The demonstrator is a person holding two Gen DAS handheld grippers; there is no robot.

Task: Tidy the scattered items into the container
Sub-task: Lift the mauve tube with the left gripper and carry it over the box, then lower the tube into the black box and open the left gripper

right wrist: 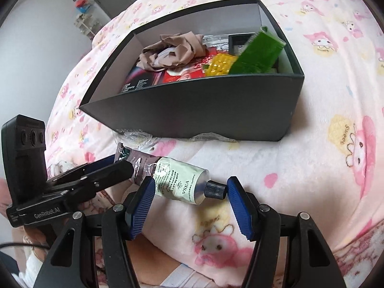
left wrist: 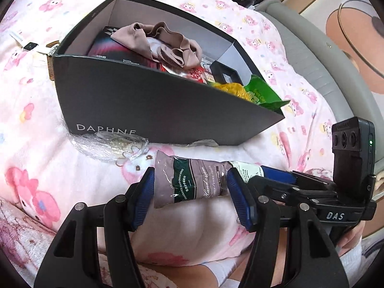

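Note:
A hand cream tube (left wrist: 192,180) with a mauve and green crimped end and a pale capped end (right wrist: 177,182) lies on the pink blanket in front of the dark DAPHNE box (left wrist: 148,110). My left gripper (left wrist: 189,189) is open, its blue pads on either side of the tube's crimped end. My right gripper (right wrist: 188,193) is open around the pale end and black cap (right wrist: 216,189). The box (right wrist: 204,110) holds beige fabric (left wrist: 163,43), a dark booklet, red packets, a yellow item and a green packet (right wrist: 259,52).
Crumpled clear plastic wrap (left wrist: 110,146) lies against the box's front wall. A watch (left wrist: 31,46) and a comb lie on the blanket left of the box. A grey bed frame edge (left wrist: 312,67) runs along the right. A doorway and shelf (right wrist: 84,16) stand far off.

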